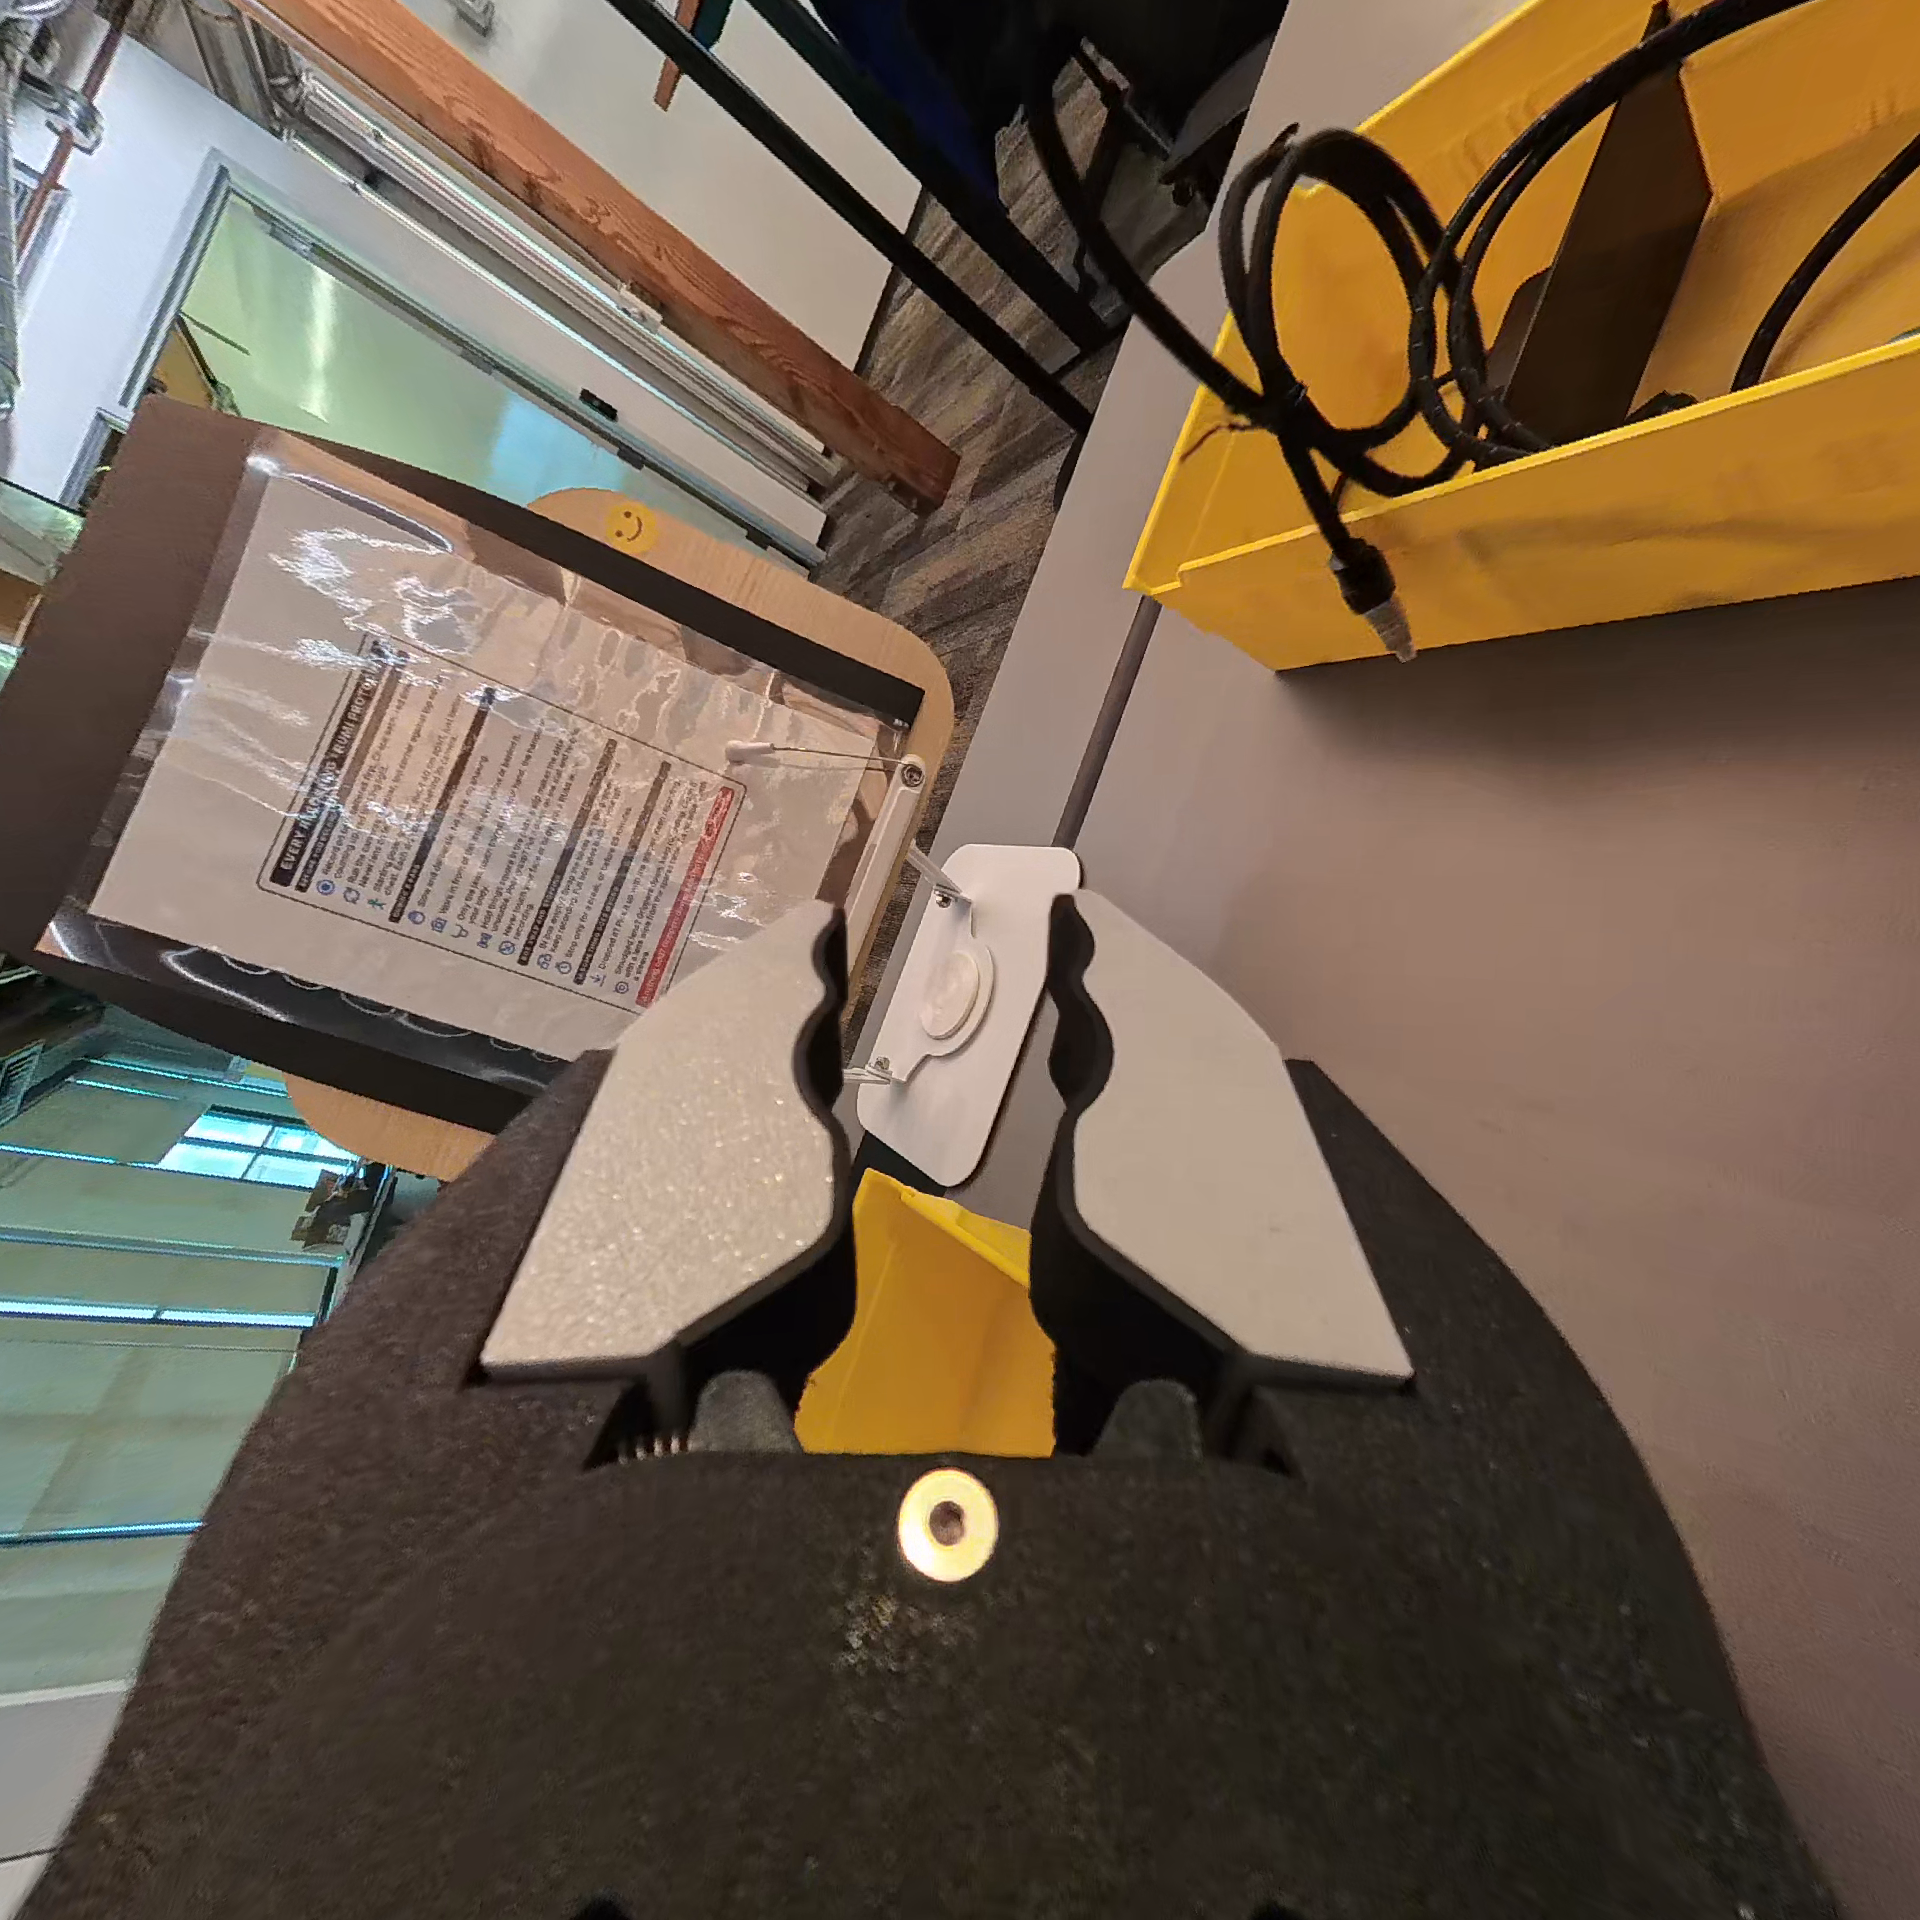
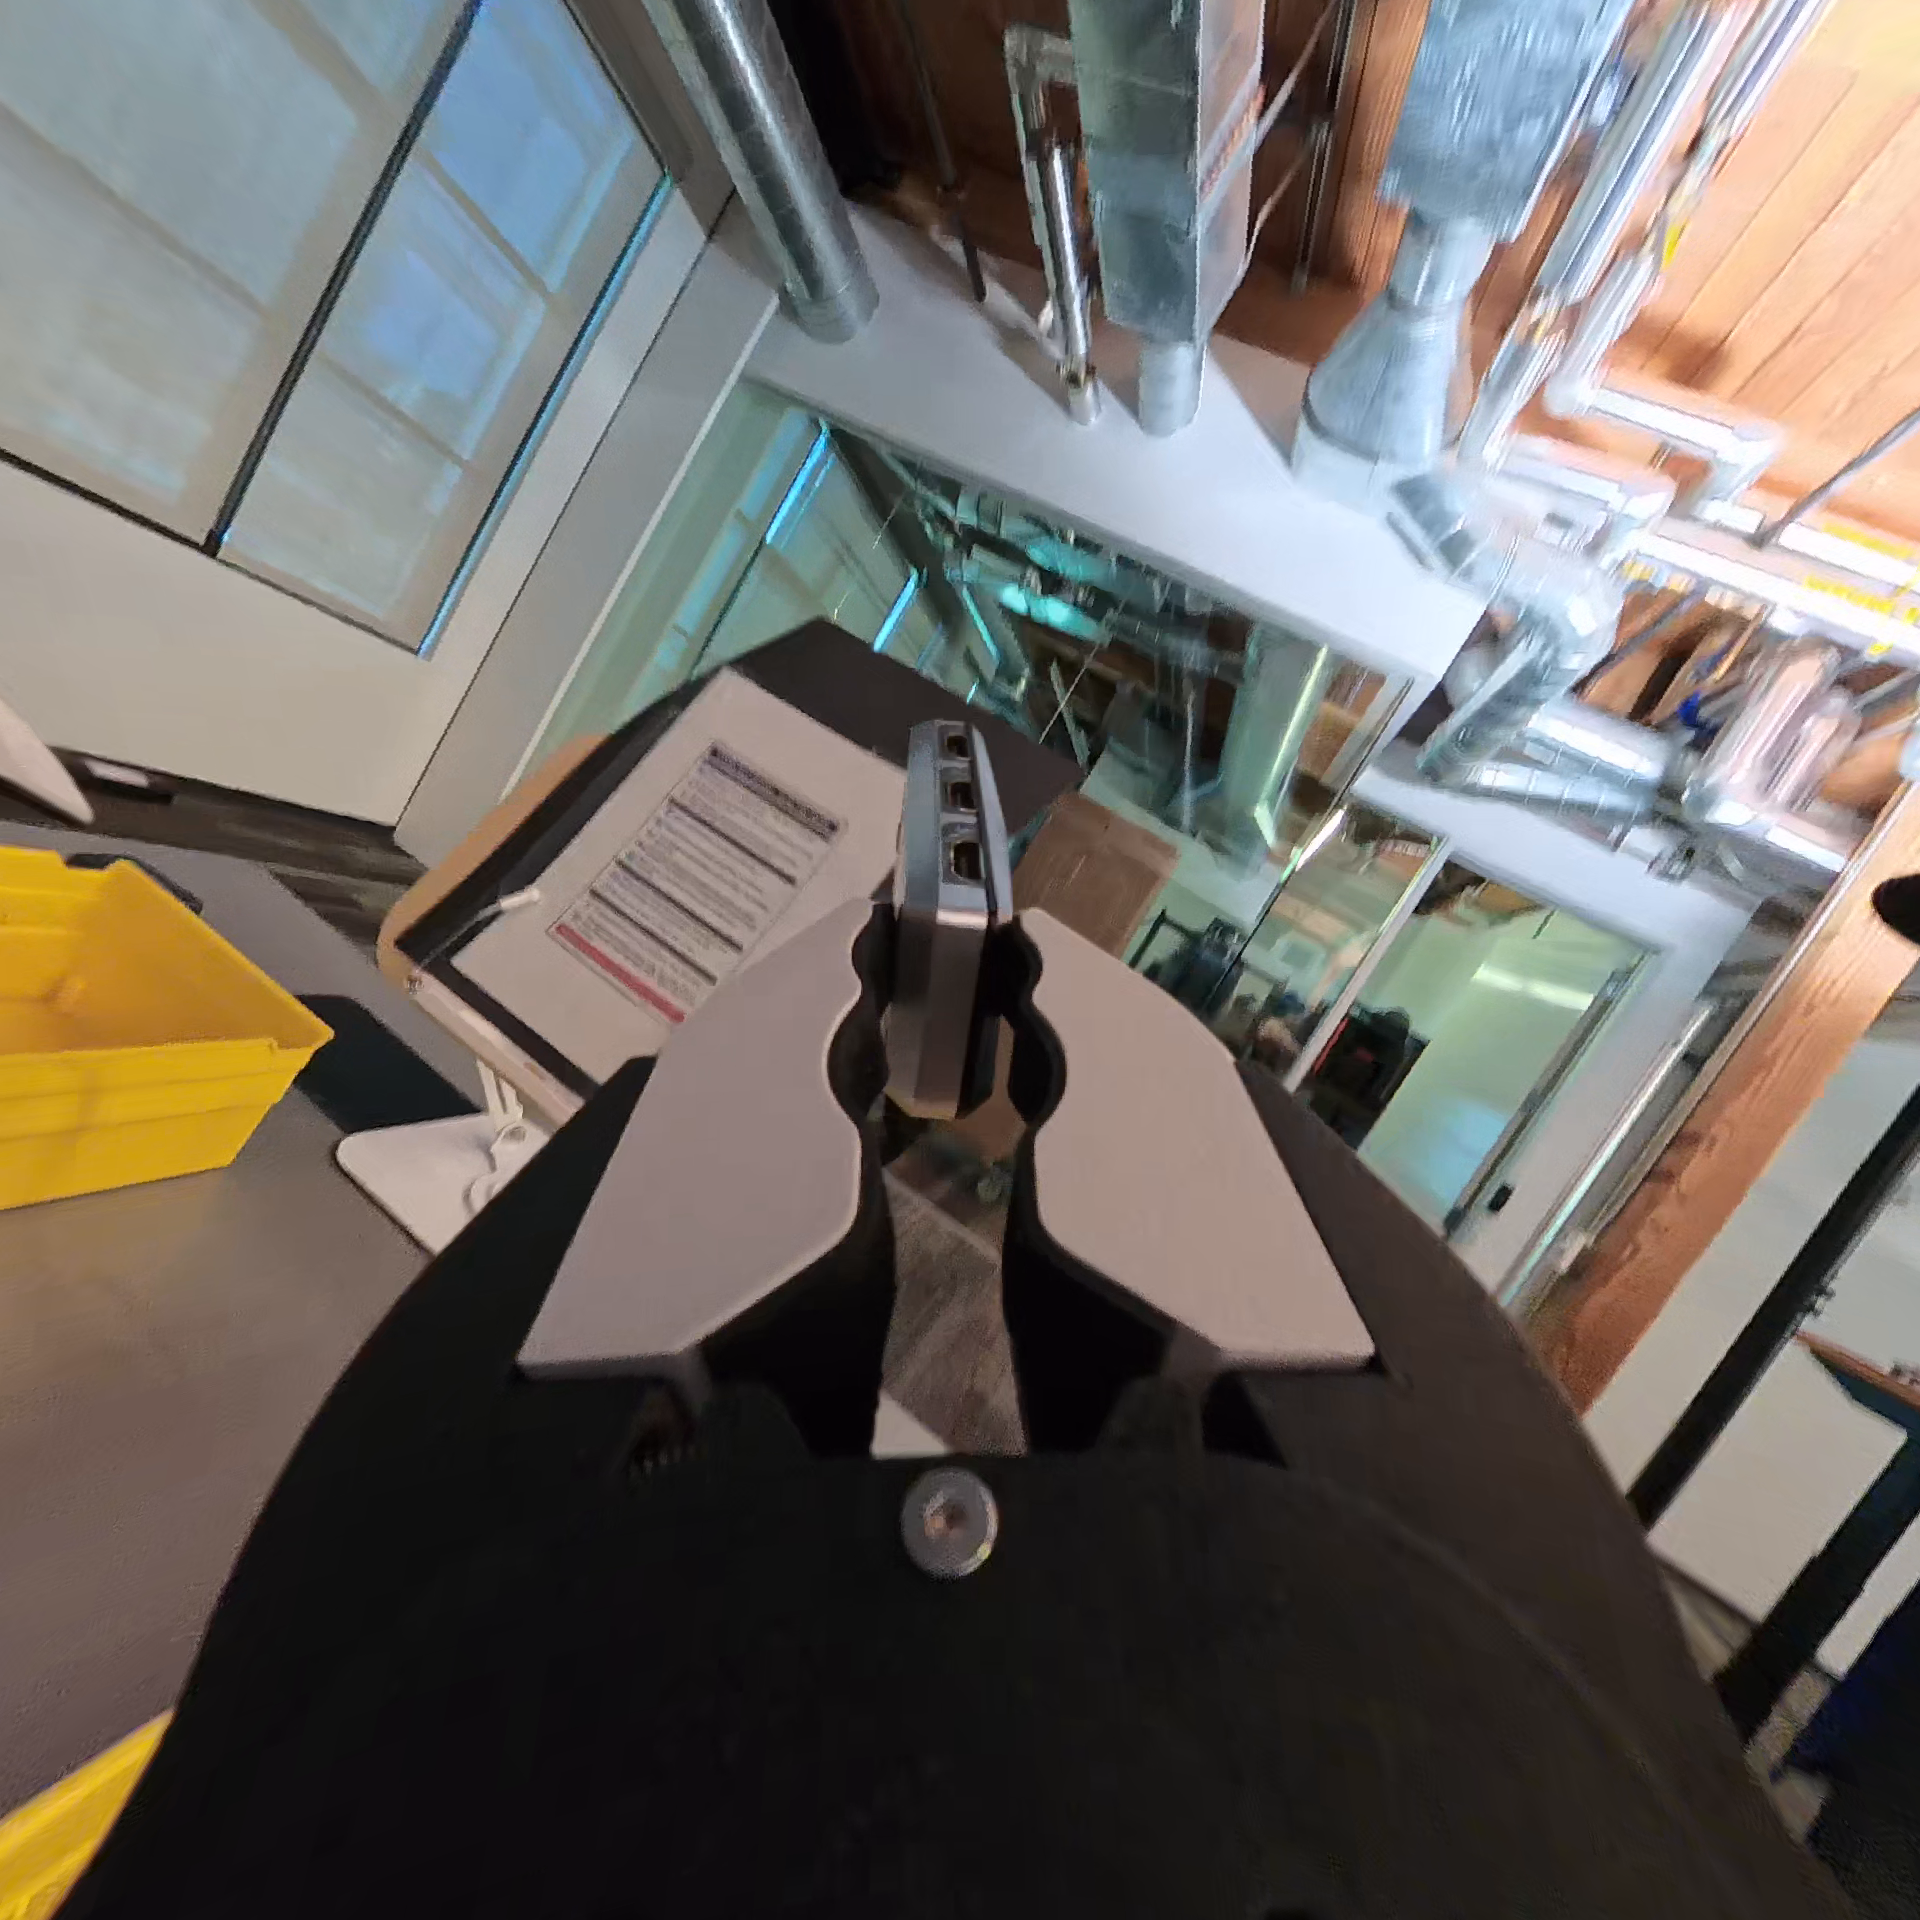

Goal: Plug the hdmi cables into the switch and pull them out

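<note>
My right gripper is shut on the grey switch and holds it up in the air, edge-on, with a row of three ports facing the camera. My left gripper is open and empty, tilted over the grey table. Black cables lie coiled in a yellow bin ahead and to the right of the left gripper. One cable end with a plug hangs over the bin's front wall.
A sign board in a clear sleeve stands on a white base plate just beyond the left fingers; it also shows in the right wrist view. A second yellow bin sits at the left, with its corner under the left gripper. My hands' fingertips stand some 30 cm from each other.
</note>
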